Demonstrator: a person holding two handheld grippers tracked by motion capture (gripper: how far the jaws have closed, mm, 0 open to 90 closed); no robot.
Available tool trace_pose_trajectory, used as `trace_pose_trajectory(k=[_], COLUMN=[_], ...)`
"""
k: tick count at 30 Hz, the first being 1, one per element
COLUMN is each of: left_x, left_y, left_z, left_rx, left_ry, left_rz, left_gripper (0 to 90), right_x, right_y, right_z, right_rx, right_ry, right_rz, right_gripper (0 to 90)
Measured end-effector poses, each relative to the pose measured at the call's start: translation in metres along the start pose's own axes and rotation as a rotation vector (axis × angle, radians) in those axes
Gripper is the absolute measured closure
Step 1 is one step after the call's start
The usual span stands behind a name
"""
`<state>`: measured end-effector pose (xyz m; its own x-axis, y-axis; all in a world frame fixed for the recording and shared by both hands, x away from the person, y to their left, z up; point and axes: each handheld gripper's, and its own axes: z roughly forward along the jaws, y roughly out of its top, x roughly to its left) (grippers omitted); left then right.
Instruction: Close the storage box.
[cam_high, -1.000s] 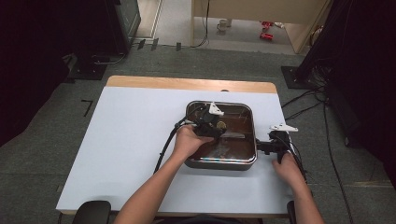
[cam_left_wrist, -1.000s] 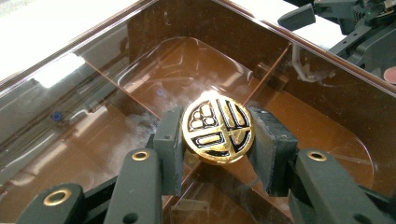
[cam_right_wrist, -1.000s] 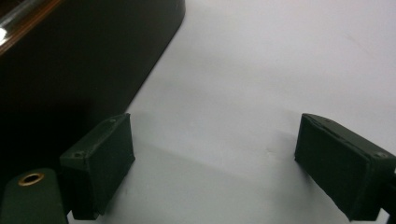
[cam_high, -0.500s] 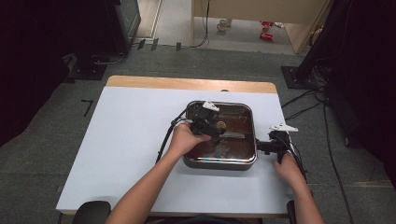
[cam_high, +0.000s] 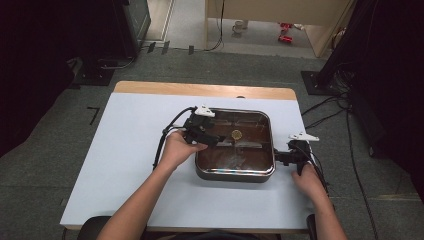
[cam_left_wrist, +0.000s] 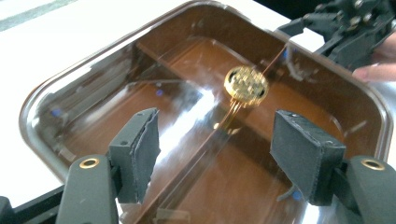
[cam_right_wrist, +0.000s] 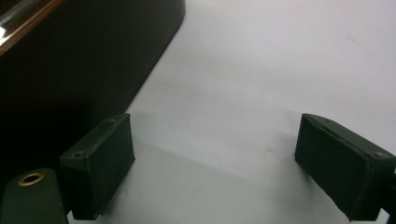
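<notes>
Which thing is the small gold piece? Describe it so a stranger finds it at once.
Start at the white table and find the square brown pan with a glass lid at its right half. The round gold knob sits at the lid's centre, just beyond the open left tongs; it is the one bright metallic spot on the dark glass.

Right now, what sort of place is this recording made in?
Probably a lab or studio set up for recording, not a home kitchen. A white table stands on grey carpet, dark equipment stands with loose cables surround it, and a lidded square pan sits alone between two hand-held grippers.
</notes>
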<state>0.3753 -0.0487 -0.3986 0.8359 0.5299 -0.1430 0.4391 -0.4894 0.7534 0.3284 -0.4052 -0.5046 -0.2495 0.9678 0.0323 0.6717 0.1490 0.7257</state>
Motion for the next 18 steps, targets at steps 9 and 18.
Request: trace_pose_trajectory(k=[9,18], left_x=[0.005,0.0], left_y=[-0.028,-0.052], left_z=[-0.026,-0.051], left_rx=[-0.04,-0.049], left_ry=[0.042,0.101], left_rz=[-0.025,-0.041], left_gripper=[32.4,31.5], right_x=[0.0,0.0], right_y=[0.0,0.0], right_z=[0.0,0.0], right_rx=[0.001,0.002], right_ry=[0.0,0.0], right_rz=[0.001,0.001], right_gripper=[11.1,11.1])
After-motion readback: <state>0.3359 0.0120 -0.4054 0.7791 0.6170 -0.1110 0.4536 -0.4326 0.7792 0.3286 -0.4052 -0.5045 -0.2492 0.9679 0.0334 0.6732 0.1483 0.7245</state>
